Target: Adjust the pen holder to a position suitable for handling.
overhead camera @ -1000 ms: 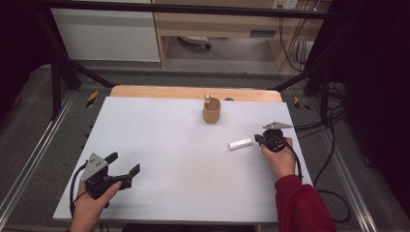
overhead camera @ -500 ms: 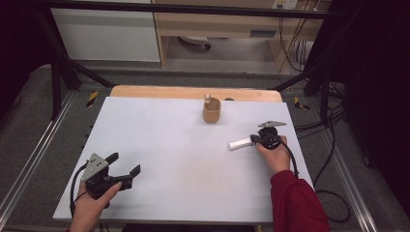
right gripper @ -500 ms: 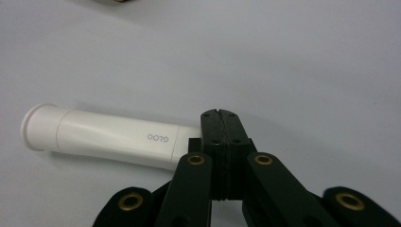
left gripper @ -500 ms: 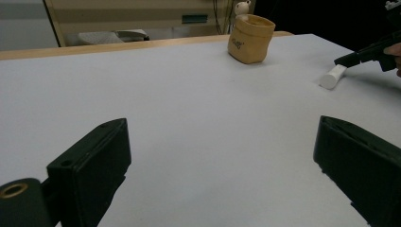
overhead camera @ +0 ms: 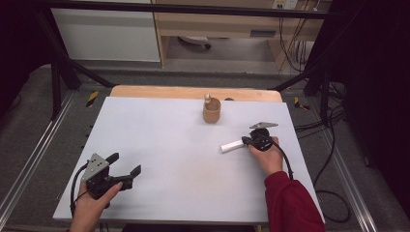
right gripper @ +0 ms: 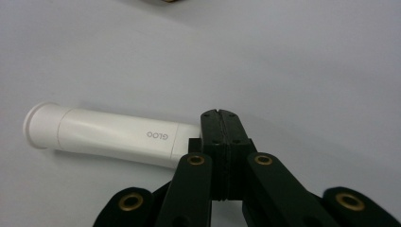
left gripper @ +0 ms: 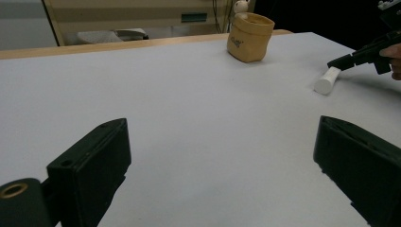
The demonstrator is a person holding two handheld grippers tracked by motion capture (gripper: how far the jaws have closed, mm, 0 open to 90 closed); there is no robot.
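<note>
On table's right | white tube [right gripper: 111, 135]: lying flat, flanged cap, "GLOO" lettering

Tan pouch [overhead camera: 211, 110] w/ small white figure [overhead camera: 207, 97] inside, far centre of white table [overhead camera: 159, 145].

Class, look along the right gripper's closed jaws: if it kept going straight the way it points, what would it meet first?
Probably the white tube. The right gripper, shut, has its tips at or over the tube's near end; whether they touch is unclear. Beyond lies bare table.
</note>
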